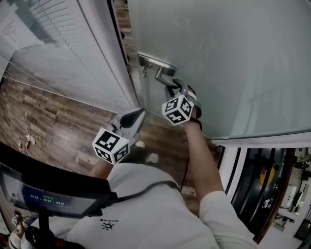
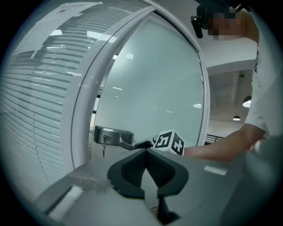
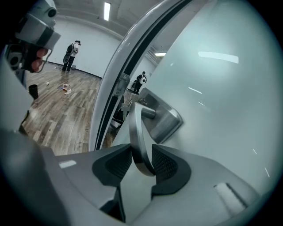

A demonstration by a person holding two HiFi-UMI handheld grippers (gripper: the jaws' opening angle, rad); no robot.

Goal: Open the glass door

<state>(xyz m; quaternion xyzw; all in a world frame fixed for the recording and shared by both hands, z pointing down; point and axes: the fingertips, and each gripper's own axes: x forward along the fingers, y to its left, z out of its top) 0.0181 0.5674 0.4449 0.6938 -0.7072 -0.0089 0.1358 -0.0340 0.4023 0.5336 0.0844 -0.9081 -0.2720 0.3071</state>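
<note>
I note white slatted blinds (image 1: 58, 39) above a wood-plank floor (image 1: 63, 126). Small litter (image 1: 26, 142) lies on that floor. In the right gripper view, one person (image 3: 70, 55) stands far off under a ceiling light (image 3: 107, 9).

Brown wood-plank floor (image 1: 53, 131) (some litter (image 1: 25, 142) on it) beside white slatted blinds (image 1: 58, 29), a ceiling strip light (image 3: 106, 10) overhead

Jaws together, the empty left claw (image 2: 146, 151) faces the handle (image 2: 113, 135) of the glass door (image 2: 150, 88).
</note>
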